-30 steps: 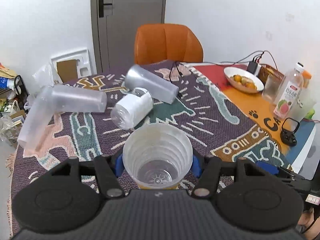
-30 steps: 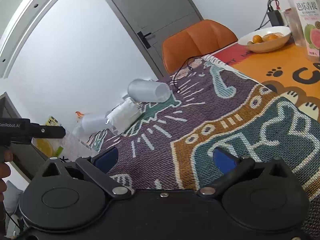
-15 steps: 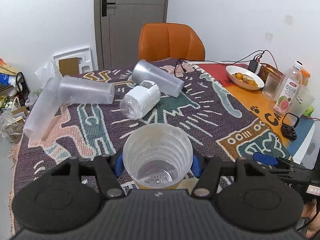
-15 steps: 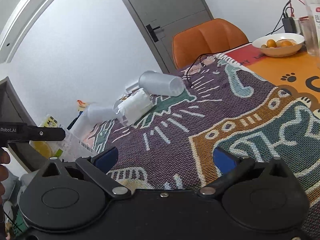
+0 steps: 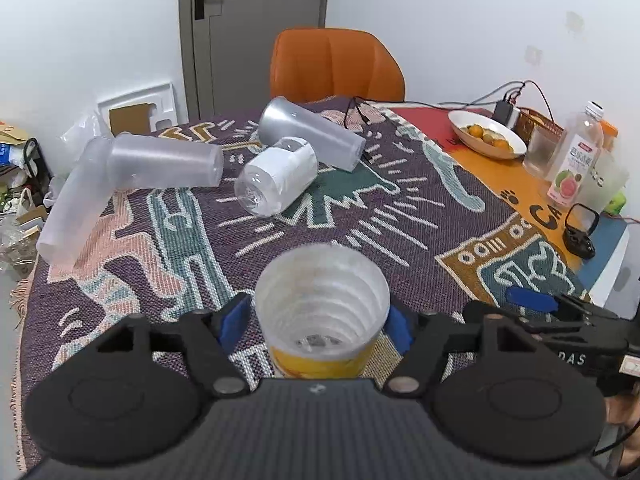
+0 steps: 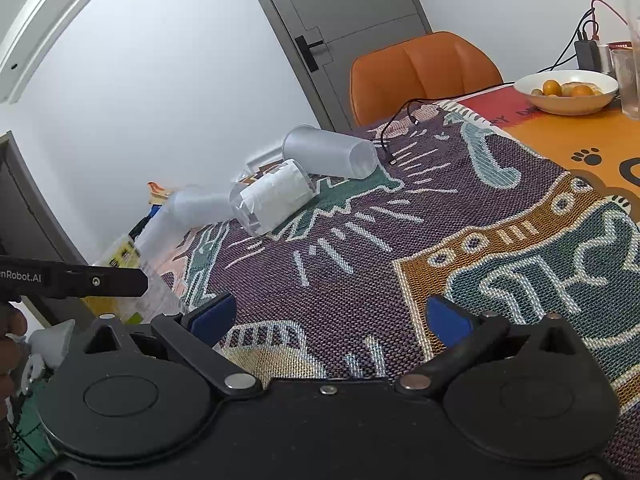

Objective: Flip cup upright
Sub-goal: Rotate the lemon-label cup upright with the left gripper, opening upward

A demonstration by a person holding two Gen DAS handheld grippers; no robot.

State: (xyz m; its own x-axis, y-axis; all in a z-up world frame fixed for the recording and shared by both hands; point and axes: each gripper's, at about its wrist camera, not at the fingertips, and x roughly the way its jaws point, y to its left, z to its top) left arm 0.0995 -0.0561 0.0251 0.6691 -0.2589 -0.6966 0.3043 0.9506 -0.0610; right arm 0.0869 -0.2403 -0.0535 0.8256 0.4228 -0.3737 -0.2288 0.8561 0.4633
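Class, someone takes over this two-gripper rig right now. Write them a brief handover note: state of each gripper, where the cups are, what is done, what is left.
Left gripper: fingers on either side of the ribbed cup, which is upright, mouth up; whether it rests on the blanket is not visible.
Right gripper: open, holding nothing, above the blanket.
Still on their sides: grey cup, white-wrapped cup, frosted cup, and a second frosted cup at the left edge.
Done: one cup upright.
Left: release it, probably after checking it stands, then right the other four.
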